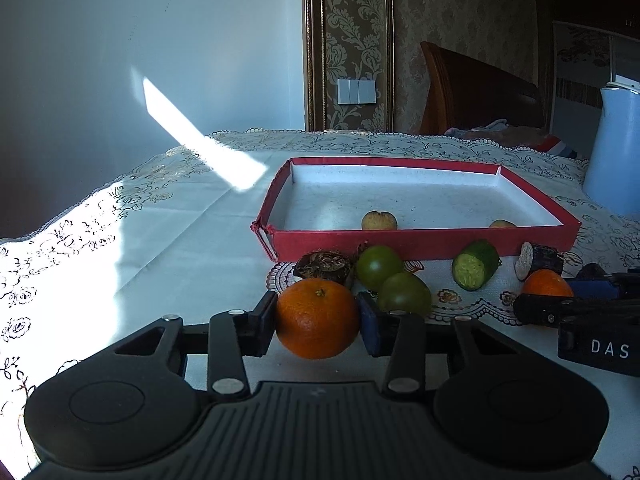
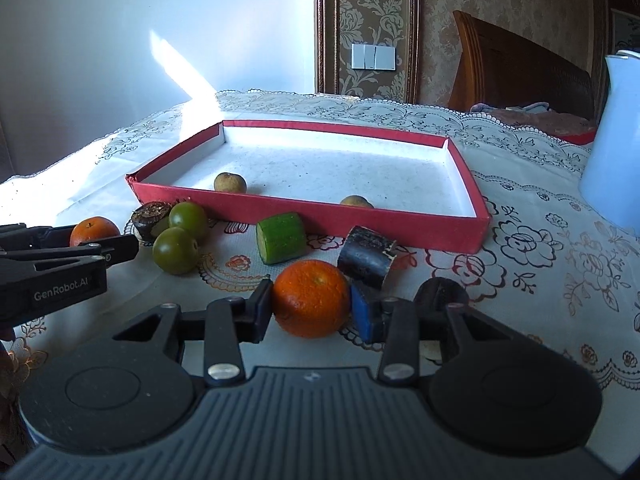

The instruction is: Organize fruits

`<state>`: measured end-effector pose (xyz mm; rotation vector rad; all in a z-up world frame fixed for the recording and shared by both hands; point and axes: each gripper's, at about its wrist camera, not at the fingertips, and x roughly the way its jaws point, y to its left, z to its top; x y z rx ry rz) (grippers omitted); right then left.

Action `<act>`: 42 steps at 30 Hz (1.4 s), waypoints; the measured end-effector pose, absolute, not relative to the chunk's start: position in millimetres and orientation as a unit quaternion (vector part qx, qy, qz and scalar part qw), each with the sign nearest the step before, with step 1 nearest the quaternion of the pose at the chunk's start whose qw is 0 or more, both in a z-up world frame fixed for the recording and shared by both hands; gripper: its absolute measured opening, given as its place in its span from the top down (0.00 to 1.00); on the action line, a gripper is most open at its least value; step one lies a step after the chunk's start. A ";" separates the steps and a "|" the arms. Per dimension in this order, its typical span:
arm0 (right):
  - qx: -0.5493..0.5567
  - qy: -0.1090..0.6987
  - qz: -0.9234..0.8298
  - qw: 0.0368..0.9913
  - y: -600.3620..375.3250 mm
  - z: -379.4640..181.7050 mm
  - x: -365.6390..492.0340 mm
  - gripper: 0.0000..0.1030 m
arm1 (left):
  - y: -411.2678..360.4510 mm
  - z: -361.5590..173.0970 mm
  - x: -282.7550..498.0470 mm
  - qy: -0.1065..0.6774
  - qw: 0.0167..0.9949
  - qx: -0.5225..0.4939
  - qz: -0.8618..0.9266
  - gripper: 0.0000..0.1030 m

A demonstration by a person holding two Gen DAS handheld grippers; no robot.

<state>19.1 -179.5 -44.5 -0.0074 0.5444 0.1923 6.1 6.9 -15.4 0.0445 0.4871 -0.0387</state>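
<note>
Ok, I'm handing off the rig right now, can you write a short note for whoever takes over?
Left gripper: shut on one orange.
Right gripper: shut on the other orange.
Done: two small tan fruits lie in the red tray.
Left: both oranges go in. On the cloth before the tray remain two green fruits, a cucumber piece, a dark cut piece and a brown husky piece.

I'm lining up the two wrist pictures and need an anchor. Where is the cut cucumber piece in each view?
Left wrist: the cucumber piece lies right of centre, just in front of the red tray's near wall.
Right wrist: the cucumber piece lies left of centre, again before that near wall.
Shared landmark: the red tray.
</note>
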 end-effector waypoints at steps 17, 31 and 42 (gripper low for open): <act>0.042 0.256 0.062 0.964 -189.6 -46.1 2.8 0.62 | -42.4 -18.2 0.7 0.239 0.970 0.033 -0.018 0.60; 0.046 0.256 0.053 0.964 -189.3 -45.8 5.1 0.62 | -34.6 -15.6 7.3 0.246 0.969 0.023 -0.009 0.60; 0.041 0.258 0.054 0.964 -184.1 -44.6 13.1 0.62 | -33.9 -11.1 14.9 0.235 0.972 0.028 -0.004 0.59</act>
